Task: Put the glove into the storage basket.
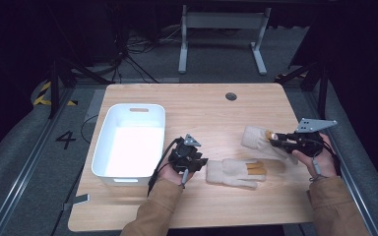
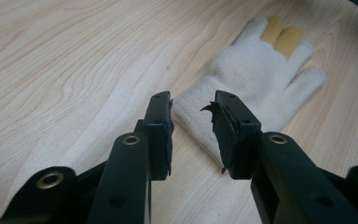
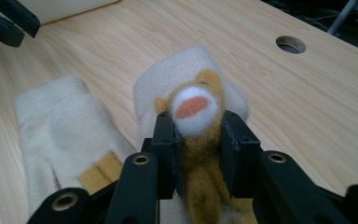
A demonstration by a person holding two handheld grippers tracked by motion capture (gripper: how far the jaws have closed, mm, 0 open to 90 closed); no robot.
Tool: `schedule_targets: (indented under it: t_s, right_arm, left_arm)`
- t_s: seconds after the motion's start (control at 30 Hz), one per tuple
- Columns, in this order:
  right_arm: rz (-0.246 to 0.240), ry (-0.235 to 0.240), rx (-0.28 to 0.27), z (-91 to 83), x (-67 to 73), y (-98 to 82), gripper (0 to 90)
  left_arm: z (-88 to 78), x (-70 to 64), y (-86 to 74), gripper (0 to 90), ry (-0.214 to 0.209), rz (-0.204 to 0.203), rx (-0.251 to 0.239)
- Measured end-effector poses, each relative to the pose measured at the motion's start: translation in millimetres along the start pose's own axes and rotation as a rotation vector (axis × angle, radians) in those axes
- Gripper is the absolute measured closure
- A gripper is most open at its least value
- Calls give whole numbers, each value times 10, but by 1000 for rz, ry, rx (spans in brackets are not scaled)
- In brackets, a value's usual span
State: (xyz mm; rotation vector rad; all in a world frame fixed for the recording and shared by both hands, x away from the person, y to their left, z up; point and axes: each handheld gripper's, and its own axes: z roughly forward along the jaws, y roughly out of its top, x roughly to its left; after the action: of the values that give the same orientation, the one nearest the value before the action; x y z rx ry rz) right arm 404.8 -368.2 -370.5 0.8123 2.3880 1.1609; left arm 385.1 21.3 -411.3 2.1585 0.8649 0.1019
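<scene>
Right gripper [image 3: 199, 140] hides the held glove's [image 3: 191, 79] fingers.

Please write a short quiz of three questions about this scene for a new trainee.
1. True or false: the right hand-held gripper is shut on a cream fleece glove with mustard-yellow fingers.
2. Which end of the second, flat-lying cream fleece glove is nearest the left hand-held gripper: (a) cuff, (b) fingertips?
3. What stands on the light wooden table left of that gripper?

Key: 1 true; 2 a; 3 a white rectangular plastic tub.
</scene>
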Motion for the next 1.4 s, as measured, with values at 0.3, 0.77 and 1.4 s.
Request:
schedule_targets:
  t_s: [0.3,0.77,1.4]
  right_arm:
    - [-59,62,-2,-20,137,115,702]
    - [-130,163,16,48,355,239,701]
    - [-172,287,34,359,631,309,701]
  left_arm:
    - [0,8,5,675,-10,0,10]
    - [0,4,9,675,-15,5,16]
    - [-52,12,8,671,-8,8,4]
